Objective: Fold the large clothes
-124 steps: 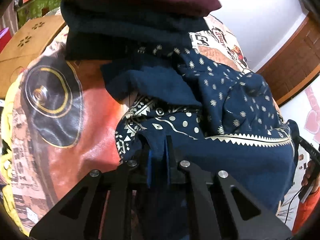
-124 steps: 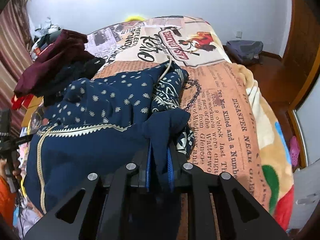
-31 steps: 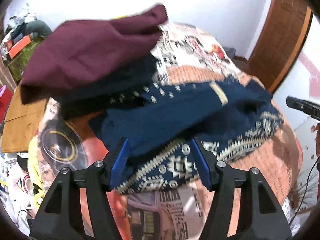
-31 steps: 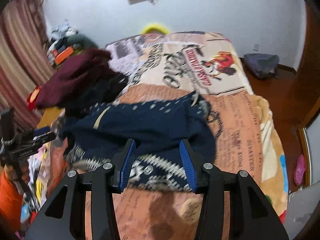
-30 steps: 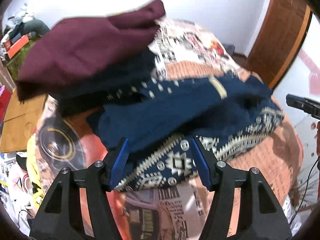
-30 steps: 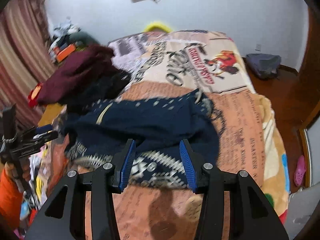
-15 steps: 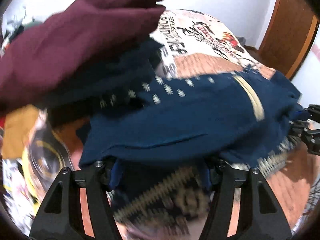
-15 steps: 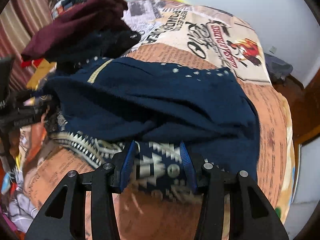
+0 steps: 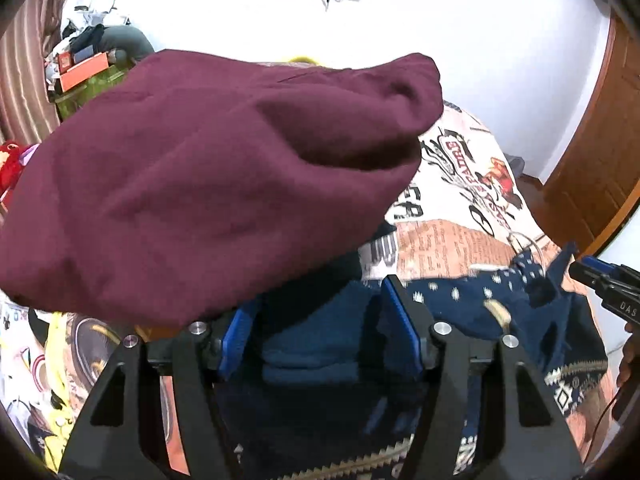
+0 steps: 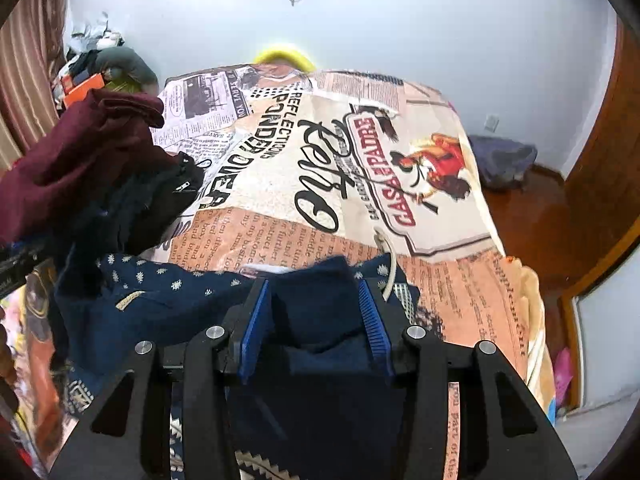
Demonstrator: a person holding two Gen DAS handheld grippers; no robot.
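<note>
A navy patterned garment (image 10: pixel 168 312) lies folded on the printed bedspread (image 10: pixel 360 184), with white dots and a zigzag border. It also shows in the left wrist view (image 9: pixel 520 304). My left gripper (image 9: pixel 320 320) is open, its blue pads astride the garment's left end. My right gripper (image 10: pixel 314 320) is open, its pads astride a navy fold at the garment's right end. The right gripper also shows at the right edge of the left wrist view (image 9: pixel 604 280).
A maroon garment (image 9: pixel 208 184) tops a pile of dark clothes (image 10: pixel 132 208) at the bed's left side, just above my left gripper. A wooden door (image 9: pixel 600 152) stands at right. Clutter (image 10: pixel 100 64) lies by the far left wall.
Both grippers let go of the navy garment, which now lies folded on the bed. They have since dropped low and pushed forward, open, over its two ends.
</note>
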